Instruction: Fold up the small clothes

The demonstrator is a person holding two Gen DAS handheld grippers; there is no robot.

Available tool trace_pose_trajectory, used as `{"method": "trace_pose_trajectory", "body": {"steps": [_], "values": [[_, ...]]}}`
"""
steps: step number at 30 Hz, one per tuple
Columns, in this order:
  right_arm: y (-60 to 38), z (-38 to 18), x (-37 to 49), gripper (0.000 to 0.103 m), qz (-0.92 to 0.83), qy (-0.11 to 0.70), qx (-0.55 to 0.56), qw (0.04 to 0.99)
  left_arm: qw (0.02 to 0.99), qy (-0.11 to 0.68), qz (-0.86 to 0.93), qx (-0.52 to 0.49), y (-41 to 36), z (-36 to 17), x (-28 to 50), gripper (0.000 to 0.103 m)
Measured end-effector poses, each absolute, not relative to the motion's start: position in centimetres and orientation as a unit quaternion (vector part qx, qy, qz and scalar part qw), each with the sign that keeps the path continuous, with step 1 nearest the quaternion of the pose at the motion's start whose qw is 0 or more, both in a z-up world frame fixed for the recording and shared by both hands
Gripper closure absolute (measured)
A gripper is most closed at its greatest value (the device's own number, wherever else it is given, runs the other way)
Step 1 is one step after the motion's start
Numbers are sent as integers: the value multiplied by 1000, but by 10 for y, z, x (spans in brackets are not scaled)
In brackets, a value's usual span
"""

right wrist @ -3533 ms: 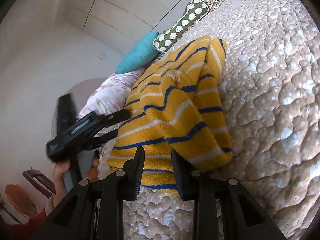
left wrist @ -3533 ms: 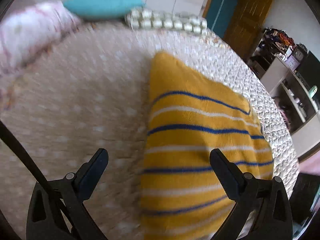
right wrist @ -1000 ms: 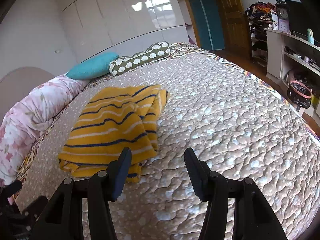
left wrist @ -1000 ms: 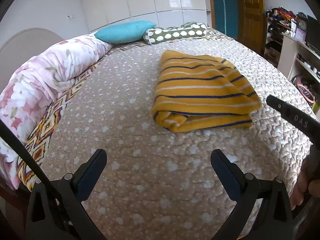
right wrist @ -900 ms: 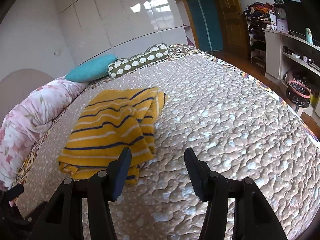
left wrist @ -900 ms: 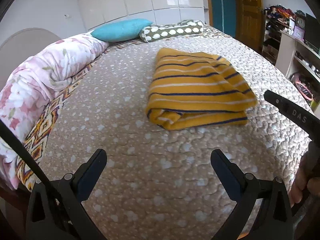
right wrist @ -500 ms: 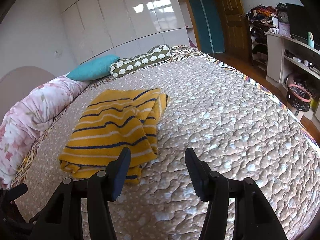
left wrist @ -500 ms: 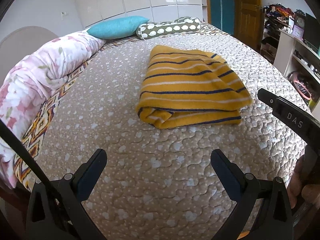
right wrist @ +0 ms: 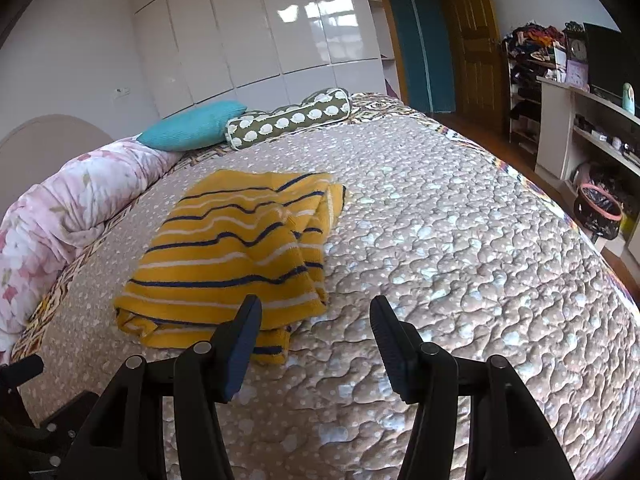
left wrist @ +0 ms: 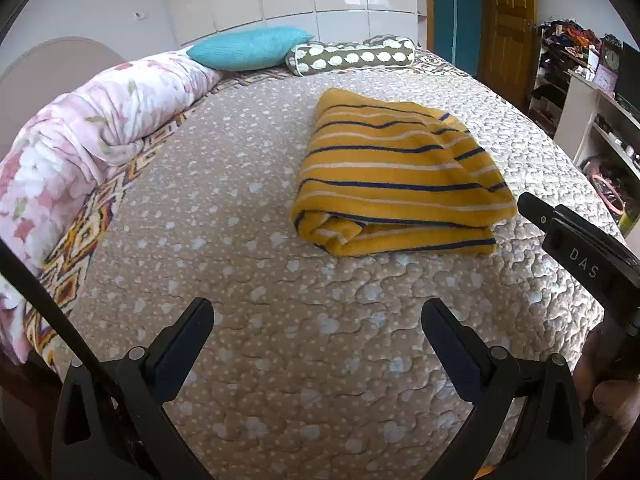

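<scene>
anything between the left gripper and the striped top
Nothing: only bare quilt lies between the left gripper and the top, in the left wrist view.

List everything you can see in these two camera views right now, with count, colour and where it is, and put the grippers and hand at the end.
striped garment: one, yellow with navy and white stripes, folded, lying on the quilt.
quilt: one, beige with pale spots, covering the bed.
floral blanket: one, pink and white, rolled along the bed's left edge.
cushion: one, teal, at the far end.
bolster: one, olive with white shapes, beside the cushion.
wardrobe: white, glossy, behind the bed.
door: one, brown wood, far right.
shelves: white, cluttered, right side.
left gripper: black, open, empty.
right gripper: black, open, empty.
hand: one, at the left view's right edge.
</scene>
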State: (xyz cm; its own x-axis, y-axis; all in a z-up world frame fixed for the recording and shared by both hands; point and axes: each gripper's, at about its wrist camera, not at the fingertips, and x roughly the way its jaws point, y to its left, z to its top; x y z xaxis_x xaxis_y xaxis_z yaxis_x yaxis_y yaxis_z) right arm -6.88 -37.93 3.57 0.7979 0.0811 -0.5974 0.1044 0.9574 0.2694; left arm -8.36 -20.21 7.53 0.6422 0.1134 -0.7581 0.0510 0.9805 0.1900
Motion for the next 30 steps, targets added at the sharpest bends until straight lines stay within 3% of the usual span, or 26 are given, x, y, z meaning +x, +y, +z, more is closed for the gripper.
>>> {"method": "trace_pose_trajectory", "body": {"steps": [30], "values": [[-365,26,-65,43,0,318,143,937,893,414,76,160,-190,68,-85,0]]}}
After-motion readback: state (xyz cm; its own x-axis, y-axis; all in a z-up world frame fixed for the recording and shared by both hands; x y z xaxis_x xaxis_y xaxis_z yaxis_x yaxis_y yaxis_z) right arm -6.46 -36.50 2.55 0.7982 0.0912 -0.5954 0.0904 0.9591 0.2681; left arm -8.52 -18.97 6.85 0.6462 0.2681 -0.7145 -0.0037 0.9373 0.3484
